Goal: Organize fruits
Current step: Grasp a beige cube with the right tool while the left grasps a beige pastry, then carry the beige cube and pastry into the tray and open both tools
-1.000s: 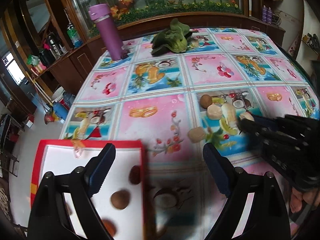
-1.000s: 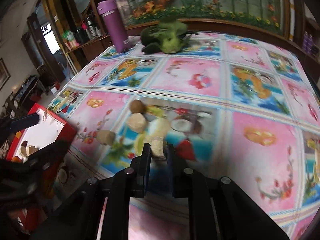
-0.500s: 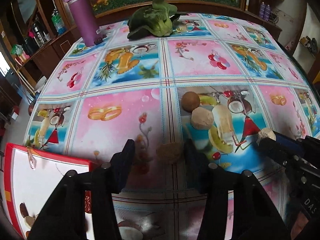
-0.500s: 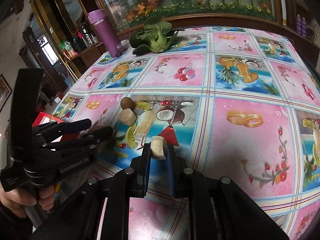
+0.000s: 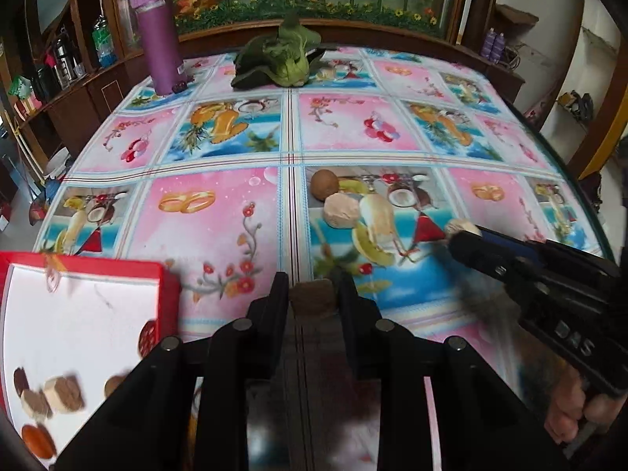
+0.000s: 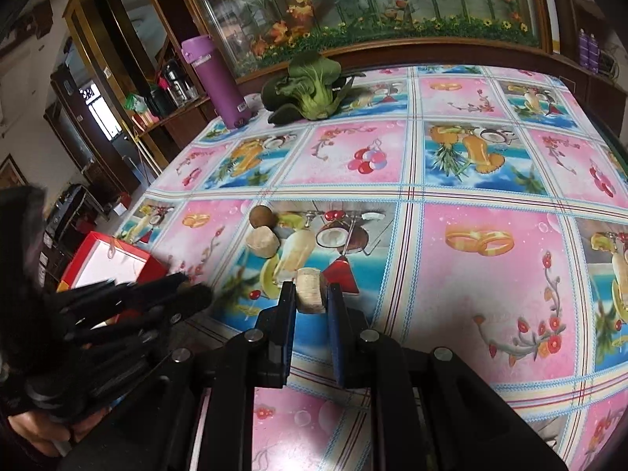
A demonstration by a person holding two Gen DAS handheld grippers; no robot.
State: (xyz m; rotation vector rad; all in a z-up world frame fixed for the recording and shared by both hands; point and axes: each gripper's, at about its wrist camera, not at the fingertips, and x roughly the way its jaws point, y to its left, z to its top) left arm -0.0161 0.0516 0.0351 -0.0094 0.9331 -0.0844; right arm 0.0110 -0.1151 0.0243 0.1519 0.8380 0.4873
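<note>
1. Brown and rough-skinned, a small fruit piece [image 5: 313,294] sits pinched between the fingers of the left hand-held gripper [image 5: 313,293], low over the bench [image 5: 219,212] and just right of the red tray [image 5: 165,298].
2. The right hand-held gripper [image 6: 311,298] is busy too: its jaws are nearly closed on a pale cut fruit chunk [image 6: 310,291], held just above the patterned cloth.
3. Two fruits are left lying loose on the bench, a round brown fruit [image 5: 324,183] and, touching it, a tan peeled fruit [image 5: 340,210].
4. The tray already holds several pieces [image 5: 51,396] at its near end, so the sorting looks well along.
5. Handling call: these pieces look light and fairly firm, but the cut faces are probably softer and may be slick, so a hard squeeze could bruise them.
6. The safest hold appears to be across the widest middle, pads on opposite sides, as both grippers have it now.
7. The round one will likely roll if nudged, so it wants a centred, straight-down approach.
8. The leafy greens [image 5: 280,64] and the purple flask [image 5: 157,35] stand well apart at the far edge, out of play.
</note>
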